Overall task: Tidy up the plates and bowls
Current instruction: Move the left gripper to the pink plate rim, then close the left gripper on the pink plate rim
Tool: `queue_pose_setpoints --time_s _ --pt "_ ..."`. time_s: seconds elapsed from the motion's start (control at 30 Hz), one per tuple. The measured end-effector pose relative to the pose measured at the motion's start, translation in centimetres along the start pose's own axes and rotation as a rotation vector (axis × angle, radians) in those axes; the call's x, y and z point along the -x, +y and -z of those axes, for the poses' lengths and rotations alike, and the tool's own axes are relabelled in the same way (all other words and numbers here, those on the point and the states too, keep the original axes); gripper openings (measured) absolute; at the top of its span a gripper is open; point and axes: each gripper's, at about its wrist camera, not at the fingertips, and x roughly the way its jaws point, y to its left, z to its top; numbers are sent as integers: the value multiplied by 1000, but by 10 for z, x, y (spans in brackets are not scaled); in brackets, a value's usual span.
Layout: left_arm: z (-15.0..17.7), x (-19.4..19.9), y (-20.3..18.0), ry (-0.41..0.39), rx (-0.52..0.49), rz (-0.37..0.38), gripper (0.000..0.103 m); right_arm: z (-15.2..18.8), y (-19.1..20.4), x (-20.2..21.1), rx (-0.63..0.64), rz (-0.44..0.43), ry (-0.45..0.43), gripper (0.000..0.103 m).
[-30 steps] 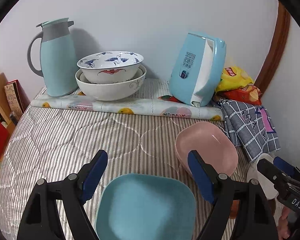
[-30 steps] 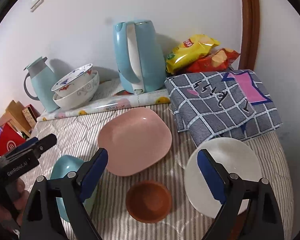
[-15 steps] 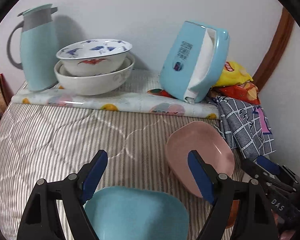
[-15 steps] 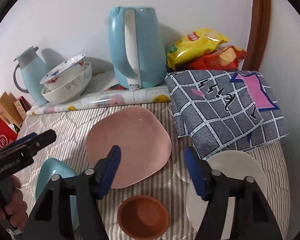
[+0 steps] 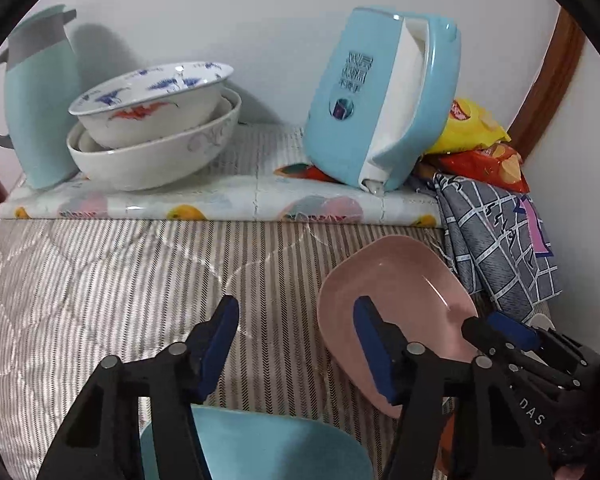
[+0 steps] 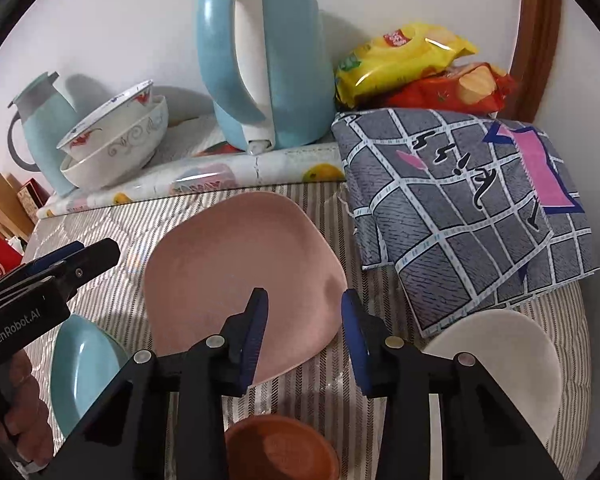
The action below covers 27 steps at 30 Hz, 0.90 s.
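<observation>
Since one second ago both grippers have narrowed their jaws and moved forward over the striped cover, and the blue plate has slid lower in the left view. The right gripper (image 6: 303,330) has its jaws partly closed but still apart, holding nothing; its left finger stands in front of the near edge of the pink plate (image 6: 236,272), and I cannot tell if it touches. The left gripper (image 5: 296,344) is also released, jaws apart, with nothing between them, above the far edge of the blue plate (image 5: 260,444).

Nearest to the right camera is a small brown bowl (image 6: 280,452), just beside the pink plate's near edge. The white plate (image 6: 496,364) lies to the right, partly under the checked cloth (image 6: 464,208). The blue plate lies left of the pink one, well apart from the white one.

Farther back, on the fruit-printed mat (image 5: 220,204), two white bowls (image 5: 152,136) are stacked, the painted one tilted inside the bigger one. Beside them stands a light blue thermos jug (image 5: 40,100), and to the right a blue kettle (image 6: 260,60). Snack bags (image 6: 416,68) lie against the wall.
</observation>
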Motion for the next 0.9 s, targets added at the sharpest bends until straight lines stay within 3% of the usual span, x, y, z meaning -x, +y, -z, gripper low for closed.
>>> queue_pose_setpoints --time_s 0.13,0.67,0.8,0.87,0.9 --pt "0 -10 -2 28 -8 18 44 -2 0 -7 5 -1 -11 32" --pt "-4 -39 -14 98 -24 33 43 -7 -10 -24 -4 61 35 32" --pt "-3 -42 -13 95 -12 35 34 -5 -7 -28 6 67 43 32" --pt "-3 -45 -13 105 -17 36 22 -4 -2 -31 27 82 47 30" --pt "-3 -47 -13 109 -15 40 21 -4 0 -34 37 91 48 30"
